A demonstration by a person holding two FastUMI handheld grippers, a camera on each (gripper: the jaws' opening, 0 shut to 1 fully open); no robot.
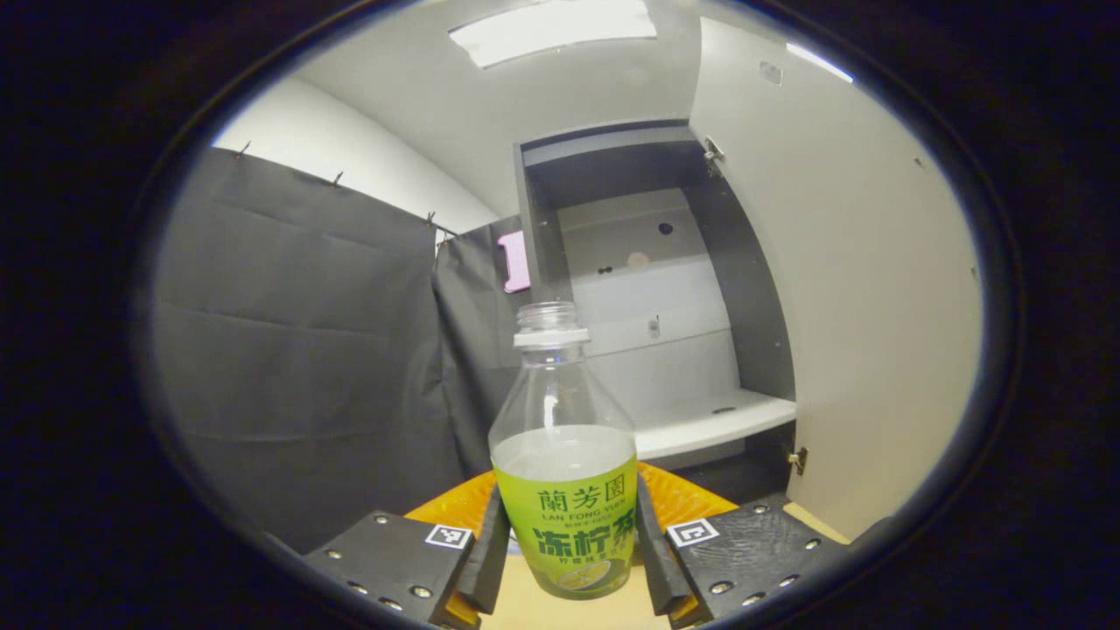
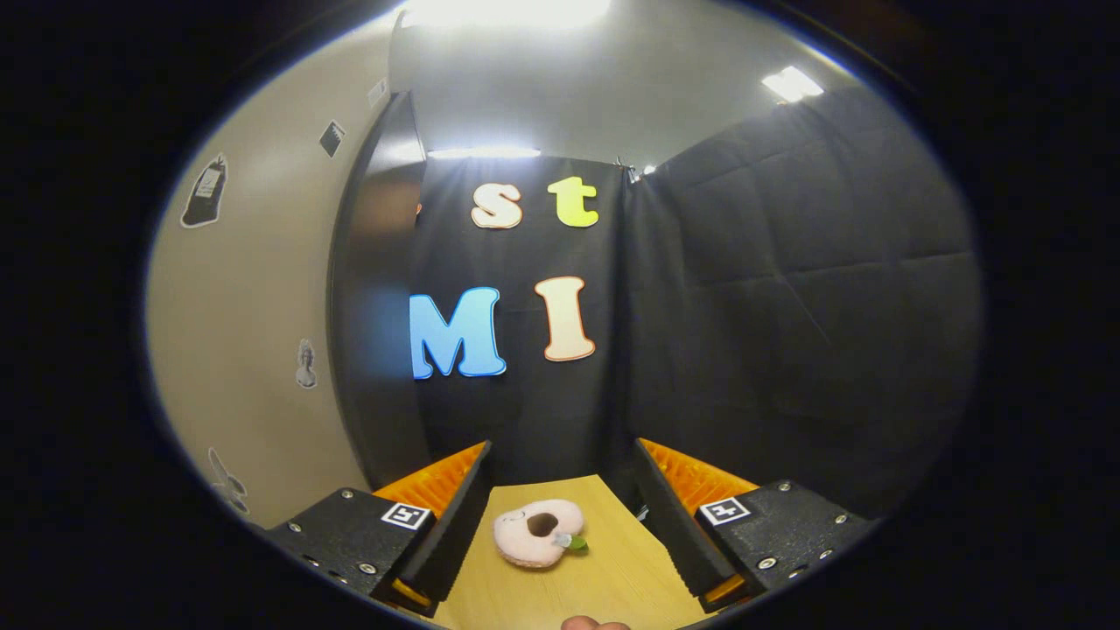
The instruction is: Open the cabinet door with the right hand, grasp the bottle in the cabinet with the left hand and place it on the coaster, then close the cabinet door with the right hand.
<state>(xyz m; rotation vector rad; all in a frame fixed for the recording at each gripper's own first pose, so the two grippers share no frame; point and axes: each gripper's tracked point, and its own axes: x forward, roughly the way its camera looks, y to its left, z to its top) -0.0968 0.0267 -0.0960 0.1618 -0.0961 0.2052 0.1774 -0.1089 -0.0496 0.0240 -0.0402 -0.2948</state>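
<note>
Risk sits with the bottle [image 1: 564, 455]: we see it upright between the left gripper [image 1: 567, 560] jaws, which hold its labelled body, out in front of the open cabinet [image 1: 647, 289]. Tall and capless, it could tip or spill if set off-centre on the coaster [image 2: 536, 531], which lies on the wooden surface [image 2: 604, 586] between the right gripper [image 2: 560, 516] jaws, spread wide and empty.

The bottle [image 1: 564, 490] carries a green label — large Chinese characters over small Latin lettering.

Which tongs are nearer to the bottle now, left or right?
Left. The left tongs have the bottle between their fingers; the right tongs point at the coaster on the table.
</note>
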